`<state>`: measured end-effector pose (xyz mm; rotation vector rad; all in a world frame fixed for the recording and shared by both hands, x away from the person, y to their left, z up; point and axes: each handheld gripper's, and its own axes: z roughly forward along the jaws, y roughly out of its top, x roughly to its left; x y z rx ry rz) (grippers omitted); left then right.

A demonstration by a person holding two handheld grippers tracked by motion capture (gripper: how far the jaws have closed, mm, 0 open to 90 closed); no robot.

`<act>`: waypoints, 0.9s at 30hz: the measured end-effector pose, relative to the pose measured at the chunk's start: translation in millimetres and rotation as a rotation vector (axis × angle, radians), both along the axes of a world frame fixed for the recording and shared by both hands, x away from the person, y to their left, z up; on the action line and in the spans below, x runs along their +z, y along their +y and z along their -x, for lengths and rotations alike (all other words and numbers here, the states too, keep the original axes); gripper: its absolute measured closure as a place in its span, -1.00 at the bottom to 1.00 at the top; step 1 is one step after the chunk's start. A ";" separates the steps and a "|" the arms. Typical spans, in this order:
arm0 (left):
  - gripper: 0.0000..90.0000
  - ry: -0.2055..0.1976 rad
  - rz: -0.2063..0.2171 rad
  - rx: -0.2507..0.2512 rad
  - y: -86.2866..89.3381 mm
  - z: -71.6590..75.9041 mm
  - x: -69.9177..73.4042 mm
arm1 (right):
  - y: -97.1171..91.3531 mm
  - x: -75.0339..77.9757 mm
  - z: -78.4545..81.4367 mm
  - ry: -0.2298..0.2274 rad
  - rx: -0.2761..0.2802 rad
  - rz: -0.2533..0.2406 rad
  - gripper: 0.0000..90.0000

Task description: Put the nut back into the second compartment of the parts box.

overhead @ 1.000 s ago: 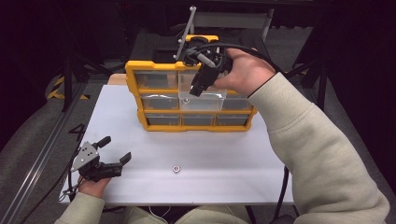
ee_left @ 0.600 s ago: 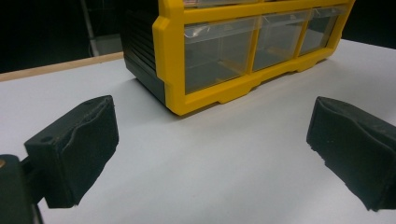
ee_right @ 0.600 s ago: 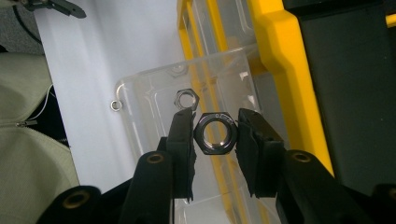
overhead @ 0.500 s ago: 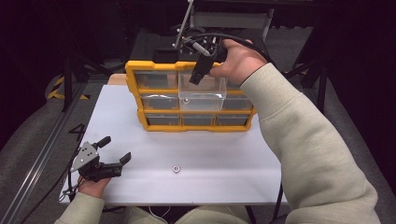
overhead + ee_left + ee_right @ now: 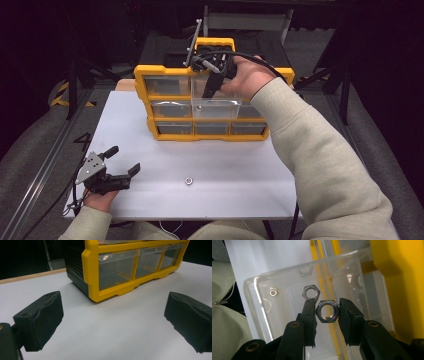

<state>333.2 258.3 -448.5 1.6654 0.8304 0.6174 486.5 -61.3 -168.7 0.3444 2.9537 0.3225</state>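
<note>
Over clear drawer [image 5: 287,315], nut [image 5: 327,311] clamped btwn right gripper [image 5: 327,315] jaws.

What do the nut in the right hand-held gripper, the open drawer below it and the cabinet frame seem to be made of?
Held nut: apparently metal, dark grey with a dull sheen and a threaded bore.
Open drawer: clear, glossy plastic, since the table and a second nut lying in it show through its walls.
Cabinet frame: likely moulded plastic, opaque yellow, smooth with rounded edges.
</note>
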 end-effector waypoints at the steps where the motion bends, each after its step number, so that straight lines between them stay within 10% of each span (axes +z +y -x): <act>1: -0.93 0.000 -0.001 0.000 0.0 0.0 0.0 | 0.0 -2.1 -0.6 0.004 0.001 0.002 0.49; 18: -0.93 0.001 -0.001 -0.003 -0.1 -0.2 -0.1 | -0.3 -14.4 -7.0 0.072 0.012 0.003 0.49; 27: -0.93 0.006 0.007 -0.005 -0.3 -0.8 -0.7 | -6.8 -0.8 2.6 0.019 0.011 -0.033 0.32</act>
